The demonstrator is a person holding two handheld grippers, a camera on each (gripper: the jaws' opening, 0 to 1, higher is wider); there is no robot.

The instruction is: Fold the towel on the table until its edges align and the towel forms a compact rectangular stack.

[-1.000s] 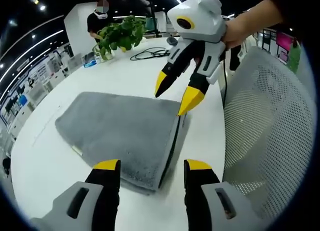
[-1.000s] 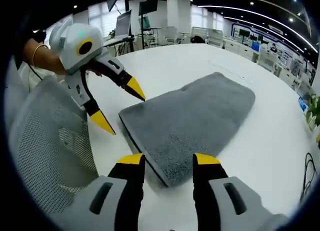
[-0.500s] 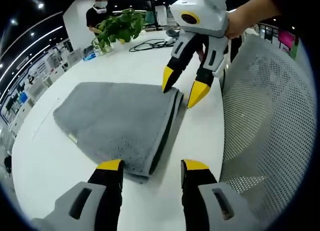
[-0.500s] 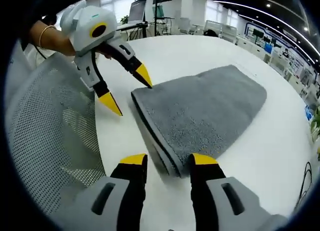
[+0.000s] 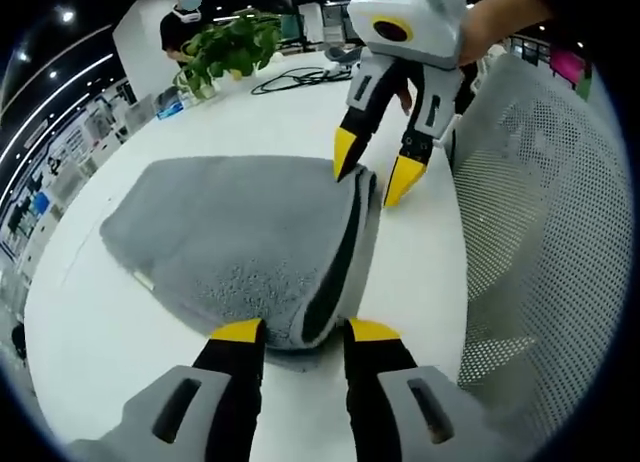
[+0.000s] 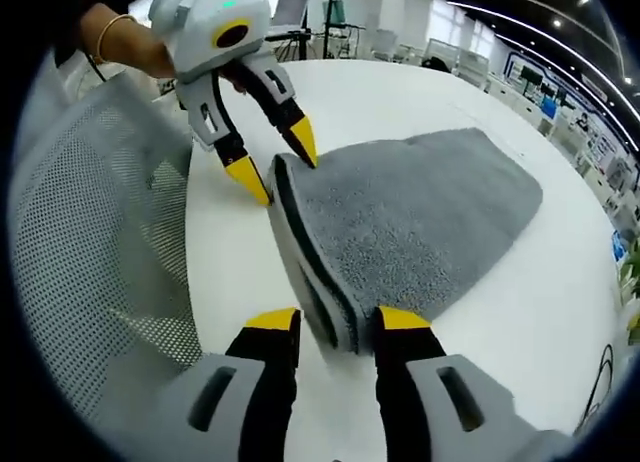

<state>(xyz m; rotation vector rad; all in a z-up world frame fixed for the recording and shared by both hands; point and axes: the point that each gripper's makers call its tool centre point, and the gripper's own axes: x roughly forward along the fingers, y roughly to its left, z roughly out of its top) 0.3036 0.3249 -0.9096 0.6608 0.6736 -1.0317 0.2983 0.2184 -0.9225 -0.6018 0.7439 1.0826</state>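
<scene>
A grey towel, folded double, lies on the white table. In the left gripper view my left gripper is open, its yellow-tipped jaws straddling the near corner of the towel's thick side edge. My right gripper, held by a hand, stands open at the far corner of that same edge, one jaw over the towel and one beside it. The right gripper view shows the towel from the other end. There the right gripper straddles its corner and the left gripper straddles the opposite one.
A white mesh chair back stands close to the table edge beside the towel, also seen as the chair. A potted plant and a black cable sit at the far end of the table. A person stands behind.
Both grippers have come down and forward onto the towel's side edge, so its two corners now sit between their jaws. The left jaws have narrowed a little. The edge looks slightly bunched.
</scene>
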